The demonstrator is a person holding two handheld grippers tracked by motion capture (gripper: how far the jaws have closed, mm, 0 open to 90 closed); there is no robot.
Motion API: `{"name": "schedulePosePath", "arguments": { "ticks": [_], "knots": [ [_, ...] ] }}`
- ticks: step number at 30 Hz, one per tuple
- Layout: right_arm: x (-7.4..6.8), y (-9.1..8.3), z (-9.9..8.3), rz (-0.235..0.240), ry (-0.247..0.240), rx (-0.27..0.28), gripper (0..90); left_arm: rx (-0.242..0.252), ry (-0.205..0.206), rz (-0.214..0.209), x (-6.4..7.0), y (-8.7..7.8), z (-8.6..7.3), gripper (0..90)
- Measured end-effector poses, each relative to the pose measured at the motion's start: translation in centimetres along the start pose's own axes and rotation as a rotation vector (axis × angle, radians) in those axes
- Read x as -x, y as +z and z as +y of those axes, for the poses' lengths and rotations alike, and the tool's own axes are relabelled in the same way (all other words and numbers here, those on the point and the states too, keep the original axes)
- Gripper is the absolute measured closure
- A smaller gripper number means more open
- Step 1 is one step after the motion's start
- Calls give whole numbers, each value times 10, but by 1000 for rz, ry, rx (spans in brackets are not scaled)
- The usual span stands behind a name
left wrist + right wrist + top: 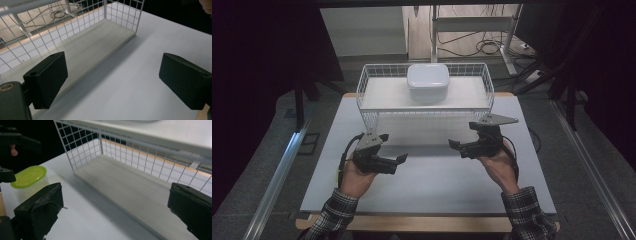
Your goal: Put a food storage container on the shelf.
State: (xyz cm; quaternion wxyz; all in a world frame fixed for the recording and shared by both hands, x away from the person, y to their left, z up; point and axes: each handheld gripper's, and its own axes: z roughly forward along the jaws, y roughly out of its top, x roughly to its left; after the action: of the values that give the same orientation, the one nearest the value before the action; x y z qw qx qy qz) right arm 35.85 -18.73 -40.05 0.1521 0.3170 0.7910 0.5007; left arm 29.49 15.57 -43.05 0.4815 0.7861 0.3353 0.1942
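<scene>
Tongs at rest over a white counter [427,185]: the left tongs [398,162] and the right tongs [456,147] hover above the bare surface with their tips turned toward each other, well apart, each held in a hand with a plaid sleeve [332,215] behind it; both stand wide open and grip nothing — the left gripper view shows the two black pads [47,78] spread with only counter between them, and the right gripper view shows the same. Just beyond the tongs stands a white wire rack [362,90], a two-level frame with an open lower floor [130,187]; on its upper shelf, near the middle, sits a white lidded container [428,80], apart from both tongs. A clear tub with a green lid [28,177] shows in the right gripper view — on the counter, left of the rack's corner, beside the left tongs.
</scene>
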Motion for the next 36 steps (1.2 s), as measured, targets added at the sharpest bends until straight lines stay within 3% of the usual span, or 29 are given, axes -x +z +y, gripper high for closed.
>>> {"name": "schedulePosePath", "arguments": {
  "ticks": [10,18,29,36],
  "knots": [
    [-4,-3,-33,10,30,-25,0,7,-57,-44,6,-2,-29,84],
    [-17,-7,-53,4,-6,-35,0,26,-71,-54,16,-7,-49,72],
    [-23,-10,-80,-7,-6,-54,5,-21,-65,-22,26,-4,-77,69],
    [-21,-14,-99,-22,-5,-89,7,-52,-68,-31,31,1,-90,61]
  ]
}}
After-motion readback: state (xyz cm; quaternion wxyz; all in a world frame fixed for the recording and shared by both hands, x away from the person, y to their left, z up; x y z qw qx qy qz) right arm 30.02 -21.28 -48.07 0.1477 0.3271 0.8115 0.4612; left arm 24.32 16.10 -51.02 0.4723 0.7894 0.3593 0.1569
